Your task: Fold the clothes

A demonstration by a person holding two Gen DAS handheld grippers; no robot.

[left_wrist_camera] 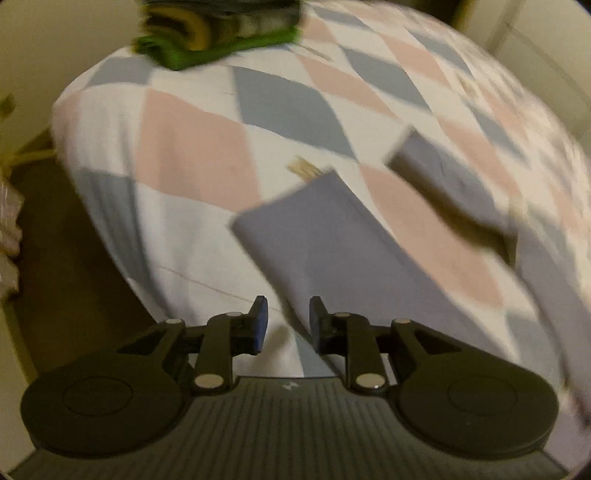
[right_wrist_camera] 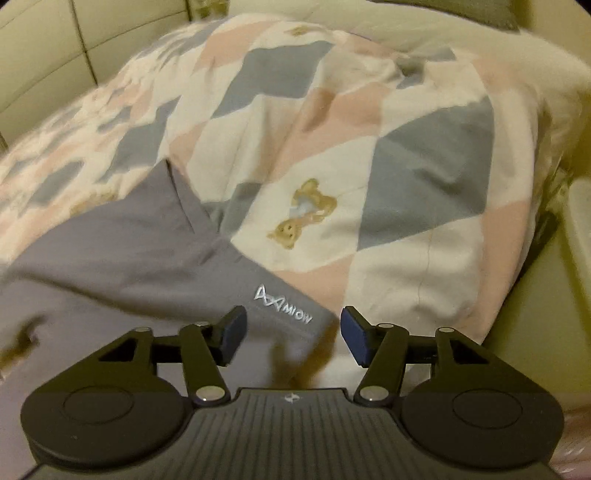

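A: Step in hand?

B: A grey garment (right_wrist_camera: 122, 236) is seen spread on the diamond-patterned bedcover (right_wrist_camera: 417, 155), not yet a compact fold. Two grey limbs, legs or sleeves (blur, cannot be told which), run ahead of the left gripper (left_wrist_camera: 286, 321). The scene is judged to sit somewhere in the laying-out or early folding of this piece; which of the two is not settled by the frames.

A: Left gripper state?

B: Jaws parted to a moderate gap, nothing held. The near limb (left_wrist_camera: 314, 236) passes just ahead of and between the fingertips; contact cannot be confirmed. The far limb (left_wrist_camera: 454, 192) lies ahead and to the right.

A: Right gripper?

B: The right gripper (right_wrist_camera: 291, 332) is spread wider, also empty. The garment's printed hem corner (right_wrist_camera: 295, 314) lies directly ahead, between the fingertips and toward the left finger. No pinch is seen.

A: Next move?

B: A pinch on an edge is likely called for on each side: hem corner for the right, near limb for the left. Thin fabric on soft bedding, so bedcover may be caught along with it.

A: Anything else?

B: A stack of folded clothes (left_wrist_camera: 218, 33), green at the bottom, sits far ahead and left of the left gripper.
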